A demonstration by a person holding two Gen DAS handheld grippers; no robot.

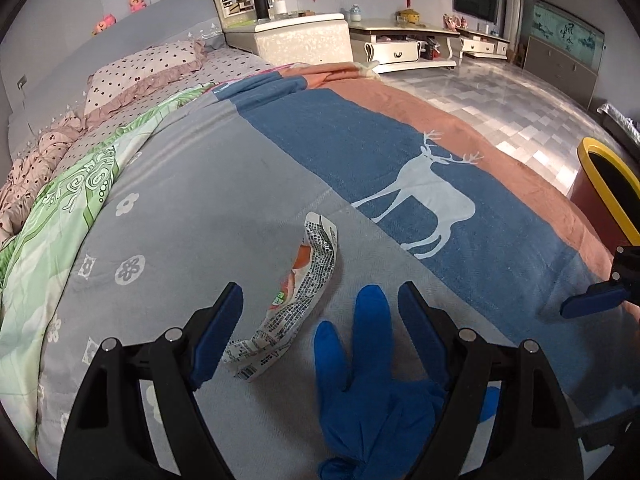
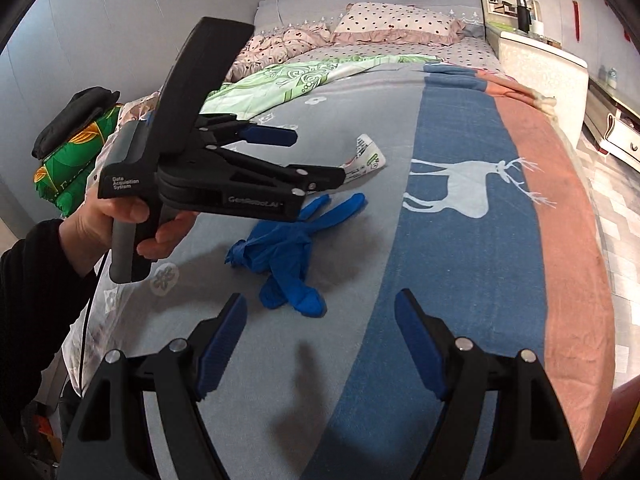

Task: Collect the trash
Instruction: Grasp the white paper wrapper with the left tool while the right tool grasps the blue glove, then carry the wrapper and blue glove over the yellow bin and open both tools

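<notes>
A crumpled printed snack wrapper (image 1: 304,280) lies on the grey part of the bedspread, and a blue rubber glove (image 1: 368,380) lies just right of it. My left gripper (image 1: 321,292) hovers open over both, the wrapper by its left finger and the glove between its fingers, touching neither. From the right wrist view, the left gripper (image 2: 320,156) is held by a hand (image 2: 120,216) above the glove (image 2: 288,248), with the wrapper (image 2: 366,158) beyond its tips. My right gripper (image 2: 322,296) stands open and empty just short of the glove. A red bin with a yellow rim (image 1: 600,184) stands beside the bed.
The bedspread (image 1: 400,120) has grey, blue and pink bands with a white deer. Pillows (image 1: 144,68) and a rumpled quilt lie at the head. A folded stack of cloth (image 2: 68,152) sits left of the bed. A white nightstand (image 1: 304,40) and tiled floor (image 1: 500,112) lie beyond.
</notes>
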